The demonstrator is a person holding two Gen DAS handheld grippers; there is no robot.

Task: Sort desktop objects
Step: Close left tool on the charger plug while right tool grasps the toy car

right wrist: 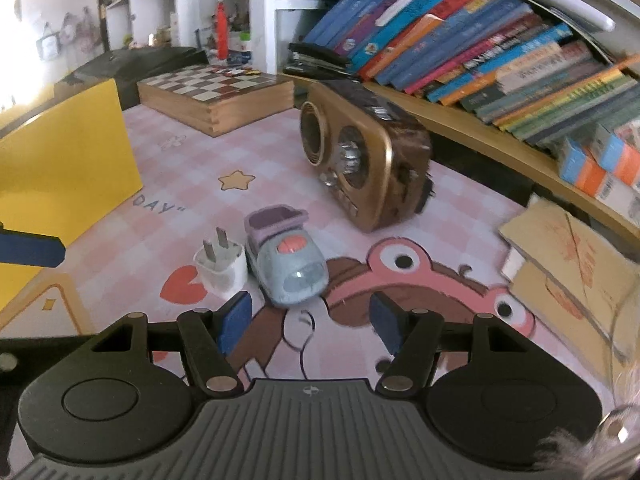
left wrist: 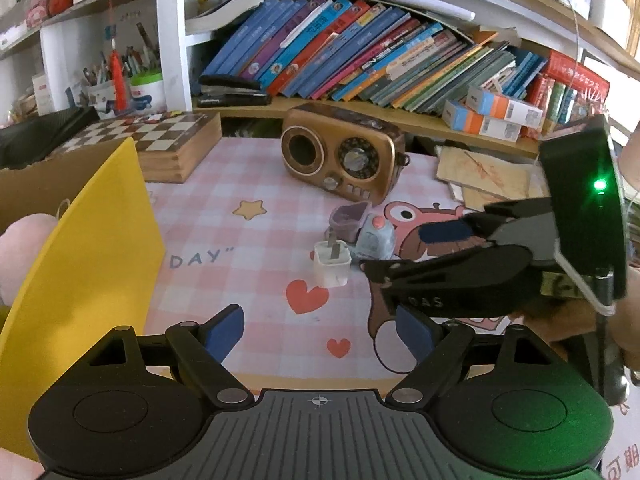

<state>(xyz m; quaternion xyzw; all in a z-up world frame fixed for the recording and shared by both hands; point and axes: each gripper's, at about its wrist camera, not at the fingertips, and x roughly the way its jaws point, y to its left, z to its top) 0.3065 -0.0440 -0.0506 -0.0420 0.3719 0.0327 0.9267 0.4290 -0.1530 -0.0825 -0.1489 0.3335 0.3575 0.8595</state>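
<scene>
A white charger plug (left wrist: 332, 268) stands prongs-up on the pink checked mat, touching a grey-blue toy car (left wrist: 372, 236) with a purple rear. My left gripper (left wrist: 320, 334) is open and empty, a short way in front of the plug. My right gripper (left wrist: 404, 250) comes in from the right beside the car. In the right wrist view, the right gripper (right wrist: 311, 320) is open, and the toy car (right wrist: 288, 272) sits just ahead of its fingertips, untouched. The plug (right wrist: 222, 270) is left of the car.
A yellow box (left wrist: 80, 260) stands open at the left. A brown retro radio (left wrist: 344, 156) sits behind the toys and a wooden chessboard box (left wrist: 172, 148) behind the yellow box. Stacked cardboard-covered books (right wrist: 568, 256) lie at the right. A bookshelf (left wrist: 360, 52) runs along the back.
</scene>
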